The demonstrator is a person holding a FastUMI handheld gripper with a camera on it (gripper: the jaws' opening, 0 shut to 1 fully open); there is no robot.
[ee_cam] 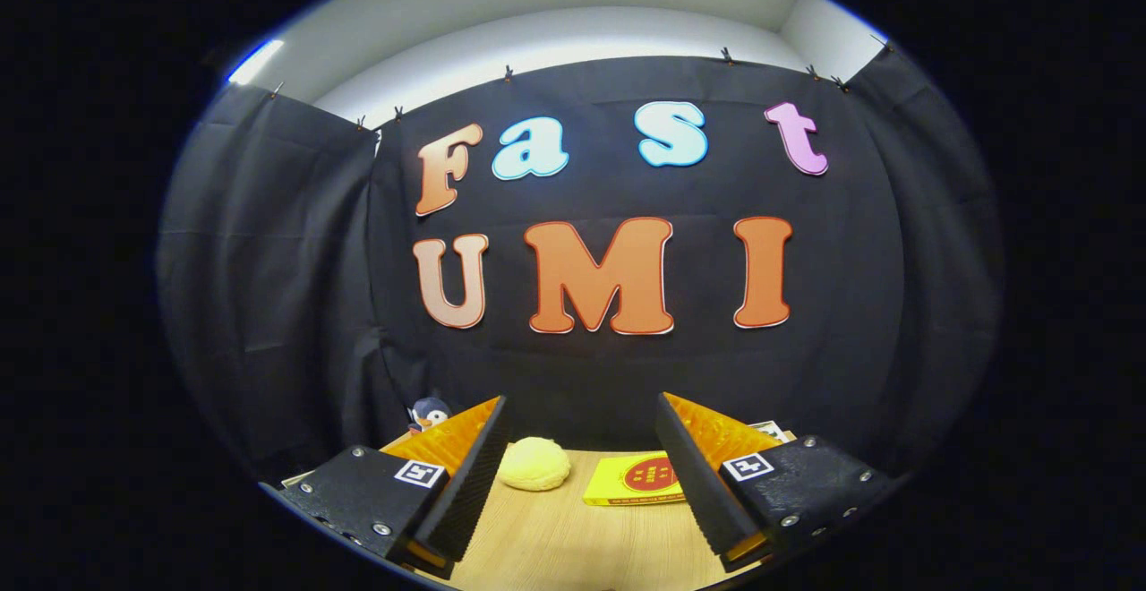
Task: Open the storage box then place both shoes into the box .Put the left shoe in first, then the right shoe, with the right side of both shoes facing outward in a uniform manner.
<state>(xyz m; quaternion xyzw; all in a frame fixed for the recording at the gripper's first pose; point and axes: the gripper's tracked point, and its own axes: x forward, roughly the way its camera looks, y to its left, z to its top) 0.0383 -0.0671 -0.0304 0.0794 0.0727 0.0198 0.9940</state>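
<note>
- The gripper [582,475] is held level above a wooden table [573,546], looking toward the black cloth wall [269,304] of the booth.
- Its fingers [474,475] stand wide apart, with nothing between them but bare tabletop (no pad touches any object).
- A pale yellow bun [534,464], round and soft-looking, sits on the table just ahead of the left finger, close to its tip and apart from it.
- A flat yellow packet [634,481] with a red round mark lies on the table just ahead of the right finger; the finger covers its right end, so I cannot tell whether they touch.
- The bun and the packet lie near each other with a narrow strip of table between them.
- A small penguin toy [430,413] stands beyond the left finger, at the far edge of the table against the cloth; only its head and upper body show above the finger.
- A white card corner [770,431] peeks out beyond the right finger.
- The box and shoes of the task: I cannot tell where they are from this view.
</note>
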